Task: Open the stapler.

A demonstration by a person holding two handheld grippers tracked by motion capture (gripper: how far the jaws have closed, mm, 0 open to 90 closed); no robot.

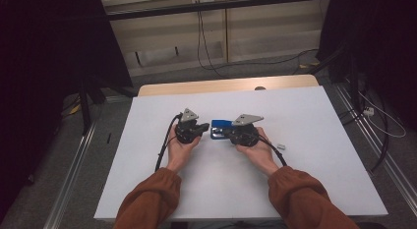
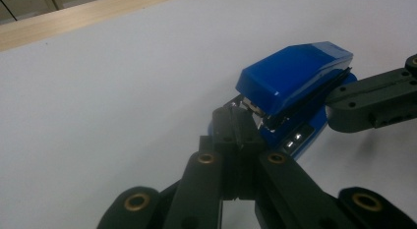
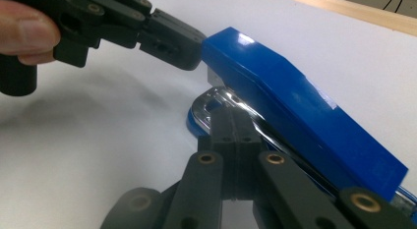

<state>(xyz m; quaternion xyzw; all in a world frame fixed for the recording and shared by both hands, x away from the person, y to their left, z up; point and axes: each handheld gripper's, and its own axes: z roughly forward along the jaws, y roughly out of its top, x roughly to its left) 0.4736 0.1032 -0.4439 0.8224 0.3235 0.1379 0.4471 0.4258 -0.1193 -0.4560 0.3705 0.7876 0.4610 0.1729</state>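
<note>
White table [image 1: 305, 140]: blue stapler [image 1: 220, 129] long axis left-right between left gripper [image 1: 199, 127], right gripper [image 1: 231, 135]; both jaws pressed together.

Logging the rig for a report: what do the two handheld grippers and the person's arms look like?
Both the left gripper and the right gripper are black, with linked jaws on brass-coloured pivot bushings. Each carries a grey three-cornered plate on top and trails a black cable toward the person. The person wears rust-orange long sleeves with gathered cuffs.

The high view looks forward and down on the table [image 1: 314, 140] from afar, while each gripper view peers closely along its own jaws, both sharing the stapler [image 2: 295, 76] [image 3: 300, 111] just beyond the fingertips.
</note>
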